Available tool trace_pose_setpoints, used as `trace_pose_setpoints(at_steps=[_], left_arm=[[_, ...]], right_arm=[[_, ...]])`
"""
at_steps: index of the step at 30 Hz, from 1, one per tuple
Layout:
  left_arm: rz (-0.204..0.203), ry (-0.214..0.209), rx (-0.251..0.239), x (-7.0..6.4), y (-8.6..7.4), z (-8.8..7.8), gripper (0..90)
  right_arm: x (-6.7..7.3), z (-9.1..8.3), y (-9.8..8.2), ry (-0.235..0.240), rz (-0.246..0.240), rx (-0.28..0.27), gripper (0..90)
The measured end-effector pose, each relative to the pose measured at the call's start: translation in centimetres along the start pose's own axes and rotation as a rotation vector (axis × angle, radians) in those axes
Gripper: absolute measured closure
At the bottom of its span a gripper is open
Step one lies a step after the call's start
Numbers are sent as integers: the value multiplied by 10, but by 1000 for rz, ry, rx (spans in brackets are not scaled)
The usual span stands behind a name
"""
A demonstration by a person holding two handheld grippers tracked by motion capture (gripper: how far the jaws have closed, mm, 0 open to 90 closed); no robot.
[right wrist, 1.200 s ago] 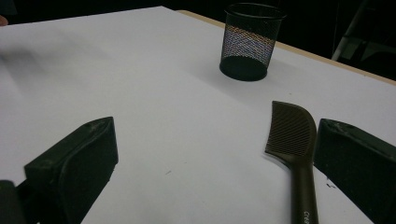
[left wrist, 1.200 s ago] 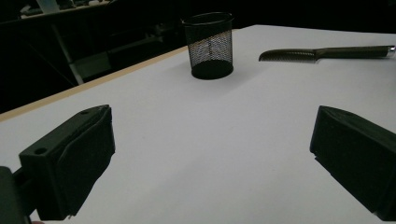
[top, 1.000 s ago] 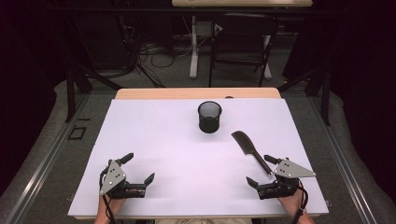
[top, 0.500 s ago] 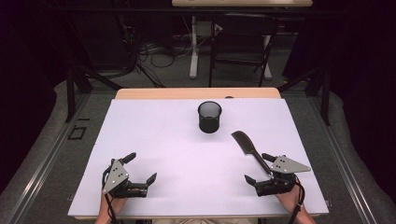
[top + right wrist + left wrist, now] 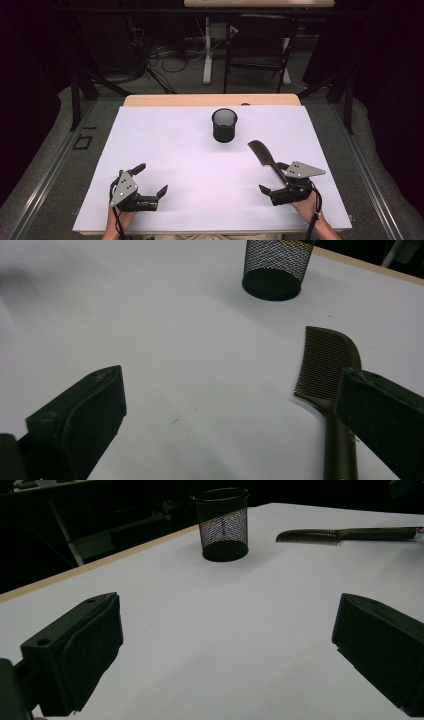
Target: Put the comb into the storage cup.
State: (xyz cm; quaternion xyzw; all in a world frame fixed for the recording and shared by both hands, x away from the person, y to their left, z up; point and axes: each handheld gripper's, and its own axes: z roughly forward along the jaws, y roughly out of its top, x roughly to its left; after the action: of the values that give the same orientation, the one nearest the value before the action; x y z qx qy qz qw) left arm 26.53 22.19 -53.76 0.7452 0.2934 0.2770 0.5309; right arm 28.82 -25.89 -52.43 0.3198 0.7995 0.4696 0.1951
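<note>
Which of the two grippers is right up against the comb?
The right gripper: the comb's handle runs in beside one of its open jaws. The left gripper, also open, sits across the table with bare white surface around it.

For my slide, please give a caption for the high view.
Two open claws, left and right, a comb, a mesh cup.

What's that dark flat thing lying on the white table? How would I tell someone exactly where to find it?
Start at the white table and find the black mesh cup standing near its far middle. Nearer the person and to the right lies a dark comb, flat on the surface, its handle running toward the right tongs. Unlike the upright round cup, it is long and thin, with fine teeth along its wide curved end.
</note>
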Motion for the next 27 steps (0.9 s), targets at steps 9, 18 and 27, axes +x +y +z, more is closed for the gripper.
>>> trace_pose_setpoints(at_steps=[9, 18, 27], left_arm=[[-6, -1, 5, 1, 0, 2, 0], [-5, 3, 10, 0, -1, 1, 0], [-17, 5, 12, 0, -1, 1, 0]], right_arm=[[-8, 14, 10, 24, -23, 67, 1], [-18, 18, 11, 38, -6, 94, 36], [-22, 14, 8, 14, 4, 130, 241]])
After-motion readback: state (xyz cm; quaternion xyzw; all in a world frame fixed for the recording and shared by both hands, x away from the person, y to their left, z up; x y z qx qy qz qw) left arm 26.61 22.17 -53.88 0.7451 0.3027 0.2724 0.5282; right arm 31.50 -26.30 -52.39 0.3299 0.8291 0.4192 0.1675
